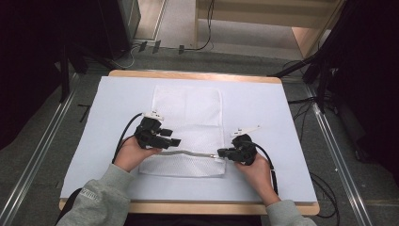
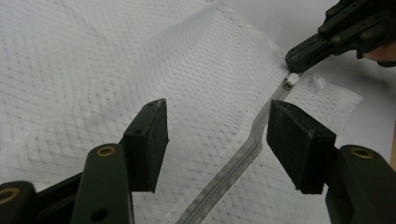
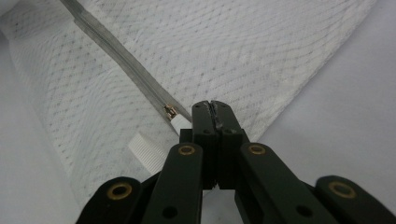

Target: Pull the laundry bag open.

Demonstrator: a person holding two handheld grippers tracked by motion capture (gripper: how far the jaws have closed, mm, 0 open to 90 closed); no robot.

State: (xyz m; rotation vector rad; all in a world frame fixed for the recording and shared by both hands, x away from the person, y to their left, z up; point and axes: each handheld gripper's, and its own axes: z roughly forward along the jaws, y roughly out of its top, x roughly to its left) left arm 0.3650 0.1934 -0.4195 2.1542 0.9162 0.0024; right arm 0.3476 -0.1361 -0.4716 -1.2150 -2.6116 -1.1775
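Mesh laundry bag (image 1: 188,136): flat mid-desk (image 1: 263,101).
Right gripper (image 3: 212,109): jaws together on zipper pull (image 3: 180,122) at bag's right end, likely to slide it.
Left gripper (image 2: 217,140): jaws apart over zipper (image 2: 233,170), probably to steady bag.

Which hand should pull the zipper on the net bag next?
Probably the right: its tool is shut at the zipper pull. The left tool is open above the net bag.
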